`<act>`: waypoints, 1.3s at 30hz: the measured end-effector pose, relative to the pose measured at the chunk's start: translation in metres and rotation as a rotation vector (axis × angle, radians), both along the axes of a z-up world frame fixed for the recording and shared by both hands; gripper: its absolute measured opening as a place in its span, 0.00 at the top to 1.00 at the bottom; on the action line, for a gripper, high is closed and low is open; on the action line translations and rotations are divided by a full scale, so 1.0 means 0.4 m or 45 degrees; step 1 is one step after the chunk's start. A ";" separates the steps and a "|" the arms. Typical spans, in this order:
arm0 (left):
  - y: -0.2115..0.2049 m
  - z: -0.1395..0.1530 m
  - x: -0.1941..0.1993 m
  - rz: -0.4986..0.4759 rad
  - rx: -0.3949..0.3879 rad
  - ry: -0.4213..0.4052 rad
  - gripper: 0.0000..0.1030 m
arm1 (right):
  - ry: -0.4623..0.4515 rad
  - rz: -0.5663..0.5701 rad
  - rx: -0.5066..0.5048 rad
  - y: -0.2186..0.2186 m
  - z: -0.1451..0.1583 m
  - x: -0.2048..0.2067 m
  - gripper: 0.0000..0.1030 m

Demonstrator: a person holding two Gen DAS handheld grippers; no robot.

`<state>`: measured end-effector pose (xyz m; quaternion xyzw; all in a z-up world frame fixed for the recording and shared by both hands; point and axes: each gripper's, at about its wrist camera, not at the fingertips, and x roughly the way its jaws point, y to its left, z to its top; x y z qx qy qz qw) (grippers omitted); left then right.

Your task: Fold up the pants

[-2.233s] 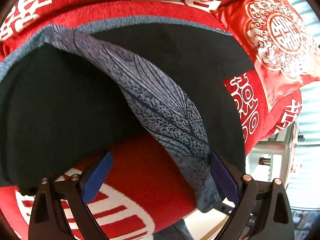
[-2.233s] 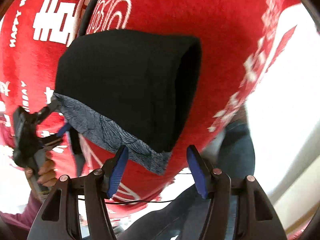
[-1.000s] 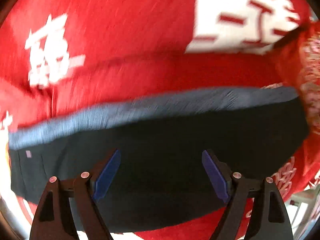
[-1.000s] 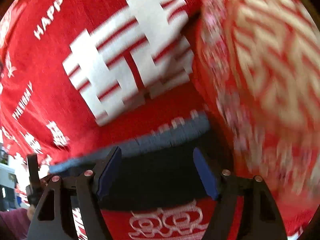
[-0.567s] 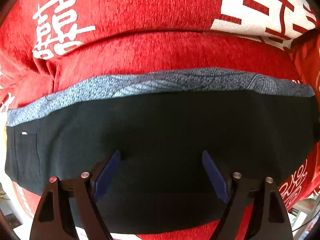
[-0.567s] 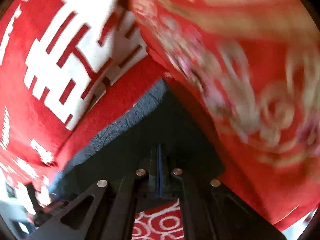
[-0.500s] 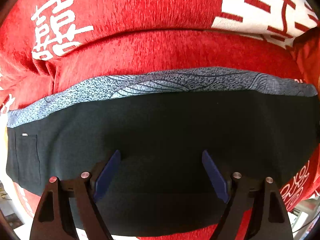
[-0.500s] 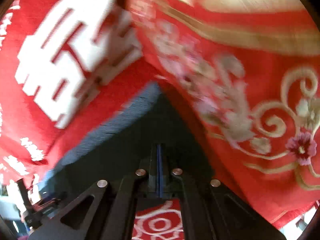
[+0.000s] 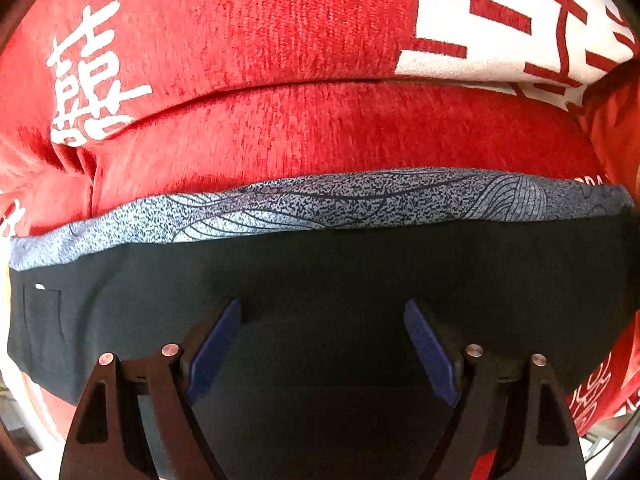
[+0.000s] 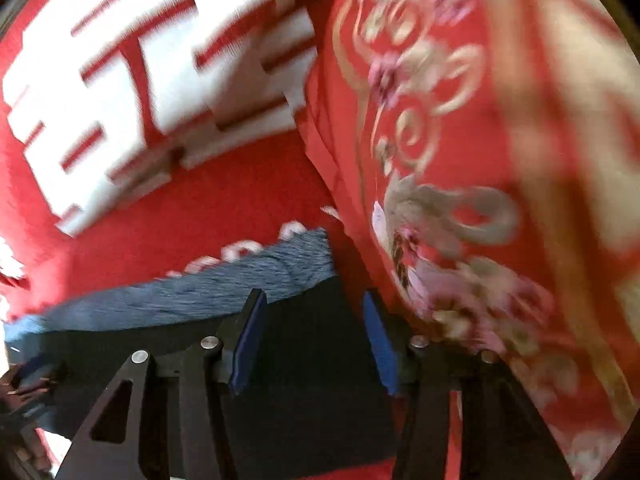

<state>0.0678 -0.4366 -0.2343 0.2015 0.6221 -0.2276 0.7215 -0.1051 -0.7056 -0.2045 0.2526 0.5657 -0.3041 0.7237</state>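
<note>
The dark pants (image 9: 320, 276) lie folded flat on the red sofa seat, with a grey patterned strip (image 9: 320, 204) showing along the far edge. My left gripper (image 9: 320, 320) is open and empty, hovering over the middle of the pants. In the right wrist view, which is blurred, my right gripper (image 10: 312, 316) is open over the right end of the pants (image 10: 304, 344), near the grey strip (image 10: 248, 276).
The red sofa cover (image 9: 280, 128) with white characters spreads behind the pants. A red embroidered cushion (image 10: 460, 160) stands close against the right end of the pants. The other hand-held gripper (image 10: 24, 384) shows at the left edge of the right wrist view.
The right gripper was shut half a second ago and is now open over the pants' right end. The left gripper stays open over the folded pants, barely moved.
</note>
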 end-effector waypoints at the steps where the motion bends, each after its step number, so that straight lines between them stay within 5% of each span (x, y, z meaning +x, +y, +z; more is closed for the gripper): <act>1: 0.004 -0.001 -0.003 0.007 -0.005 0.000 0.17 | 0.008 0.010 0.020 -0.005 -0.017 0.005 0.57; 5: 0.014 0.020 0.011 0.045 -0.033 0.000 0.16 | -0.069 -0.010 0.098 -0.030 -0.011 -0.002 0.81; 10: -0.013 -0.005 0.035 -0.004 0.017 -0.027 0.16 | -0.069 0.041 0.055 -0.046 -0.001 0.002 0.82; 13: -0.008 -0.008 0.047 0.014 0.025 -0.023 0.09 | 0.015 0.041 0.025 -0.036 -0.019 0.018 0.74; 14: -0.006 0.004 0.042 0.011 0.024 -0.024 0.09 | 0.030 0.042 0.011 -0.026 -0.002 0.017 0.64; 17: -0.001 0.047 0.035 0.019 -0.005 -0.077 0.09 | -0.035 0.018 -0.019 0.015 0.066 -0.013 0.48; 22: 0.036 0.027 0.083 0.098 0.026 -0.087 0.09 | -0.147 0.093 -0.028 0.139 0.130 -0.040 0.46; 24: 0.041 -0.025 0.100 0.112 0.064 -0.037 0.08 | -0.138 0.149 0.048 0.191 0.101 -0.019 0.46; 25: 0.047 -0.047 0.104 0.116 0.062 -0.045 0.00 | -0.109 0.169 0.081 0.209 0.073 -0.007 0.46; 27: 0.068 -0.058 0.105 0.130 -0.013 -0.056 0.00 | -0.030 0.189 0.131 0.230 0.006 0.022 0.46; 31: 0.079 -0.057 0.108 0.084 -0.020 -0.038 0.00 | -0.025 0.249 0.032 0.258 0.012 -0.007 0.43; 39: 0.208 -0.027 0.113 0.076 -0.013 -0.026 0.00 | 0.074 -0.068 0.015 0.225 0.048 -0.091 0.41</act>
